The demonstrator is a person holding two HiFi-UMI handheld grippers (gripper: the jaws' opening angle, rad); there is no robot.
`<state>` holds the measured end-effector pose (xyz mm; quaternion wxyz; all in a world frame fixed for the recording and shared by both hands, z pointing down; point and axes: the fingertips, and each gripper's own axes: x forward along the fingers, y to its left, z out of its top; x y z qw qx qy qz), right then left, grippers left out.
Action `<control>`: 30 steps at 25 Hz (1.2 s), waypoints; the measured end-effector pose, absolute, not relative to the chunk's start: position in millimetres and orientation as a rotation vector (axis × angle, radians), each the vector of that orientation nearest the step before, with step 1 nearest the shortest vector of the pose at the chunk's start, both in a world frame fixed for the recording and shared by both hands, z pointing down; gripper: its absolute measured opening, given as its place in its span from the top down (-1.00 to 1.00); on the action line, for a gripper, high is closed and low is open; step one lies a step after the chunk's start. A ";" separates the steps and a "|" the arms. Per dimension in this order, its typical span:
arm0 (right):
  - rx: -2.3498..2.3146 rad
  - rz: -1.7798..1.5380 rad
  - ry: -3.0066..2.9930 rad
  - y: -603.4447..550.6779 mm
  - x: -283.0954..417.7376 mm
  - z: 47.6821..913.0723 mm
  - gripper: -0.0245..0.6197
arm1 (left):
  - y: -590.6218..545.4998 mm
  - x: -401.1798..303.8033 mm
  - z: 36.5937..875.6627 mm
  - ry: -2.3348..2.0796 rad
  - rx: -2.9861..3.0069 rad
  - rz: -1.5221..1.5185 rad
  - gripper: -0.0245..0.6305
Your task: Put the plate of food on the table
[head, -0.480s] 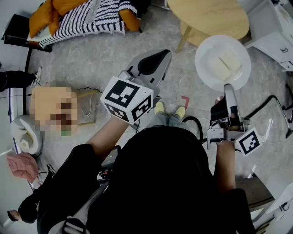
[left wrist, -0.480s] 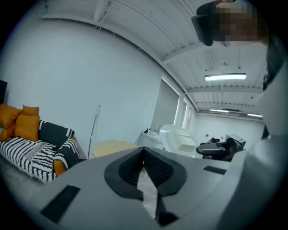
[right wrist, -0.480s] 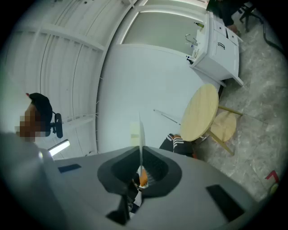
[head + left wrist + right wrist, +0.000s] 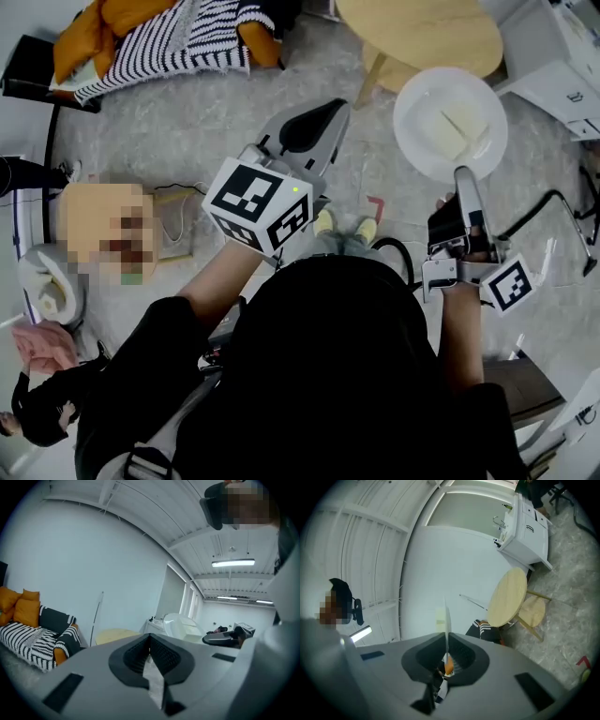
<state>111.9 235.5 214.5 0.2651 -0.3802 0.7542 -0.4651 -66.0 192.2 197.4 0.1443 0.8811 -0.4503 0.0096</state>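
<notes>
Grey floor [image 4: 187,122], plate [image 4: 420,101] clamped between right jaws

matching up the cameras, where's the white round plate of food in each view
Head view: white round plate, upper right, its near rim in the right gripper.
Left gripper view: plate right of centre, beyond the jaws.
Right gripper view: plate edge-on, centre, between the jaws.
Shared landmark: round wooden table.

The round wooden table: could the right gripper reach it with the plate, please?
Probably yes: the right gripper grips the plate by its rim, and the table stands just beyond, its visible top bare, nothing between them.
</notes>
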 end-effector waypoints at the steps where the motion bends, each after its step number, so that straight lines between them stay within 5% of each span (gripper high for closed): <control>1: -1.029 -1.259 2.031 235.5 112.3 214.8 0.86 | 192.2 -65.6 197.2 -1.295 2.539 0.025 0.91; 30: -1.113 -1.169 2.022 246.6 58.3 204.1 0.86 | 198.3 -124.5 197.9 -1.231 2.565 -0.043 0.91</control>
